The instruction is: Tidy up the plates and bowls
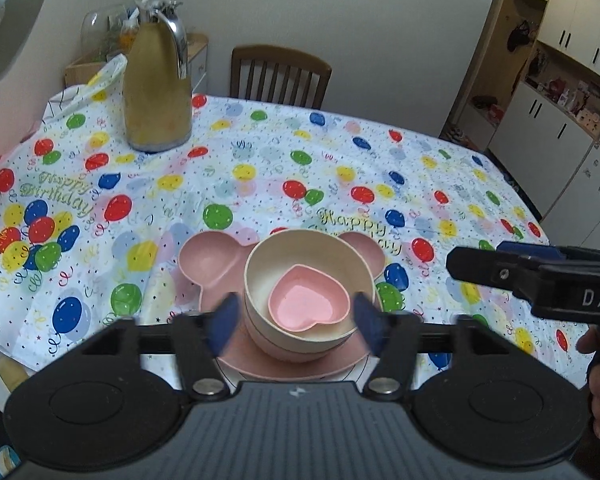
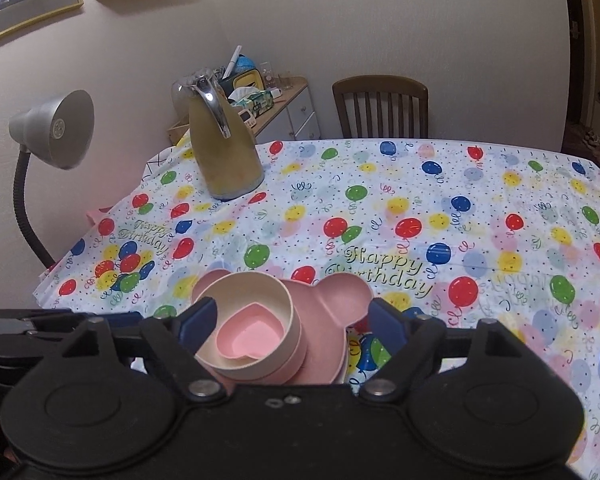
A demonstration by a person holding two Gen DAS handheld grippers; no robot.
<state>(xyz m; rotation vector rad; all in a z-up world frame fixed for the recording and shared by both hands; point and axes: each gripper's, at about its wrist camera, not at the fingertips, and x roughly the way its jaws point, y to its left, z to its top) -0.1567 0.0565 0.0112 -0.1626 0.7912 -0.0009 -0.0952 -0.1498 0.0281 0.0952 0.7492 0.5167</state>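
Observation:
A stack of dishes stands near the table's front edge. A small pink heart-shaped bowl (image 1: 306,302) (image 2: 249,338) sits inside a cream bowl (image 1: 288,256) (image 2: 252,286), which rests on a pink bowl (image 1: 278,350) and a pink bear-shaped divided plate (image 1: 208,258) (image 2: 336,300). A round pink plate (image 1: 260,368) lies under them. My left gripper (image 1: 296,322) hovers open above the stack, its blue pads apart and touching nothing. My right gripper (image 2: 292,326) is also open over the stack, with nothing held; it shows at the right of the left wrist view (image 1: 540,276).
A tall yellow thermos jug (image 1: 158,88) (image 2: 224,152) stands at the back left of the balloon tablecloth (image 1: 340,168) (image 2: 460,208). A grey desk lamp (image 2: 56,132) leans at the left. A wooden chair (image 1: 280,74) (image 2: 382,106) is behind the table. White cabinets (image 1: 560,112) are on the right.

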